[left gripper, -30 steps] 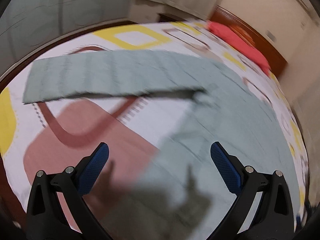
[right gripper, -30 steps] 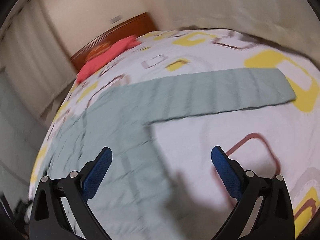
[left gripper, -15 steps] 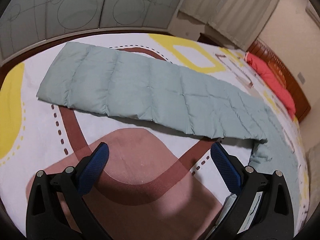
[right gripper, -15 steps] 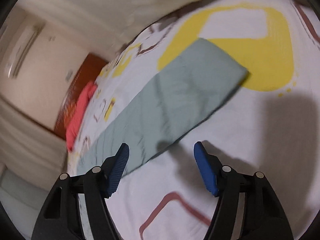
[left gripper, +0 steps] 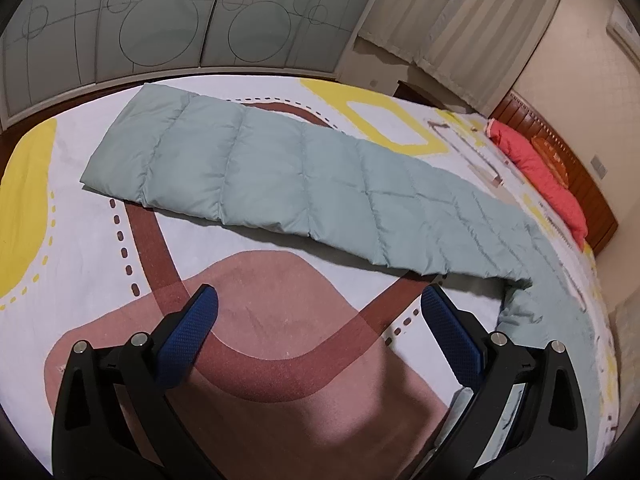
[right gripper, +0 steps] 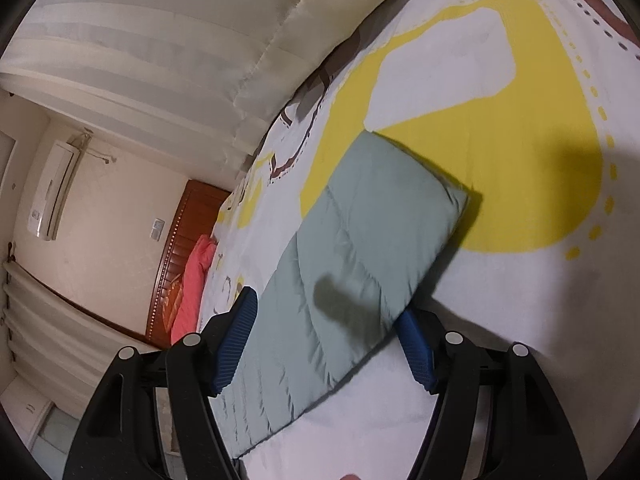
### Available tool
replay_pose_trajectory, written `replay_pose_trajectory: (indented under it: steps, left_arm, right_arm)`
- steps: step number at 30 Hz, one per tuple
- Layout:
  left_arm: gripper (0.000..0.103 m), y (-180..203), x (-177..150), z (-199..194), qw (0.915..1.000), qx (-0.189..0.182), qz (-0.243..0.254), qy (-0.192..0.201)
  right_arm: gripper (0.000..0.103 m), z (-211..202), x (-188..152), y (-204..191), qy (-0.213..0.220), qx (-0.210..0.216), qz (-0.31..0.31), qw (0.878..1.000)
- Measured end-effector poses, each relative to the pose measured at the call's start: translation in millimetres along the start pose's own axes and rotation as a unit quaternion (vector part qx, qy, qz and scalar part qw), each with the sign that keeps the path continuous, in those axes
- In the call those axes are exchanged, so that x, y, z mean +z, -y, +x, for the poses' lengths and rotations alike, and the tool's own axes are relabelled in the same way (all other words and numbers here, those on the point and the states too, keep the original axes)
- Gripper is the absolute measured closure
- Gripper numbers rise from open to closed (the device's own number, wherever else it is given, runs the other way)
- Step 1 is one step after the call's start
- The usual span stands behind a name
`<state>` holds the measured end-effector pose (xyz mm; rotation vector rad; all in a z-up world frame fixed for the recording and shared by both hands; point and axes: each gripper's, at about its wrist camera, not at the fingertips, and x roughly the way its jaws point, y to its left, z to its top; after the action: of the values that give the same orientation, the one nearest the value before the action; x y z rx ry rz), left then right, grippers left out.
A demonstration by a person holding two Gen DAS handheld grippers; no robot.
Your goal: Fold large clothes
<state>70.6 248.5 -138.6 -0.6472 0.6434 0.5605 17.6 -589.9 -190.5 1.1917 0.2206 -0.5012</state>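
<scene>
- Sleeve of a pale green quilted down jacket [left gripper: 304, 184] lies flat on the patterned bed cover [left gripper: 100, 264], stretched out long, with puffy stitched sections and a soft squared end.
- The bed cover is white cloth with yellow shapes, brown-red bands and dashed lines.
- The left gripper [left gripper: 318, 324], black with blue ribbed pads, is wide open above the cover and holds nothing; the sleeve is a little beyond its fingertips.
- The right gripper [right gripper: 330, 340] is also open, one finger on each side of the other sleeve [right gripper: 360, 260]; whether the pads touch the fabric, I cannot tell.
- A coral-red pillow [left gripper: 540, 176] lies by the brown wooden headboard [left gripper: 576, 176].
</scene>
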Motion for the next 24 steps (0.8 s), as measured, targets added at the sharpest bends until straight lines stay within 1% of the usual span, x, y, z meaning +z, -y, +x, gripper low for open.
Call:
replay_pose_trajectory:
  steps: [1,3,5,6,9,13,16,18,19,21,24]
  left_arm:
    - [0.002,-1,1,-1,1.0000,0.000,-0.003,0.000]
    - [0.002,-2,2,1,1.0000,0.003,-0.006,0.001]
    - [0.002,-3,5,1,1.0000,0.003,-0.008,0.002]
    - [0.002,-4,6,1,0.9999,0.003,-0.009,0.004]
    - [0.002,-10,12,5,0.9998,0.008,-0.019,0.005]
    - [0.002,-14,17,13,0.9997,0.018,-0.014,0.006]
    - [0.002,-8,20,20,0.9991,0.042,0.002,0.000]
    - [0.002,-7,23,25,0.9987,0.051,0.004,-0.002]
    - [0.002,-7,23,25,0.9987,0.051,0.002,-0.001]
    - [0.002,-7,22,27,0.9986,0.053,0.003,0.000]
    - [0.002,-3,19,29,0.9973,0.070,0.020,-0.002]
  right_arm:
    - [0.048,1,1,0,0.003,-0.005,-0.004,1.000]
    - [0.084,5,6,4,-0.001,-0.016,-0.008,1.000]
    - [0.091,9,8,9,-0.012,-0.024,-0.004,1.000]
    - [0.092,8,8,8,-0.012,-0.025,-0.007,1.000]
    - [0.095,2,4,-13,-0.006,-0.028,-0.055,0.998]
    - [0.096,-1,-15,-62,-0.008,-0.018,-0.135,0.991]
    - [0.096,4,-43,-112,-0.023,0.000,-0.208,0.978]
    - [0.096,12,-63,-139,-0.038,0.010,-0.245,0.969]
    - [0.096,15,-70,-148,-0.045,0.015,-0.255,0.966]
    - [0.098,24,-96,-173,-0.067,0.032,-0.281,0.957]
    - [0.098,40,-132,-204,-0.095,0.050,-0.313,0.944]
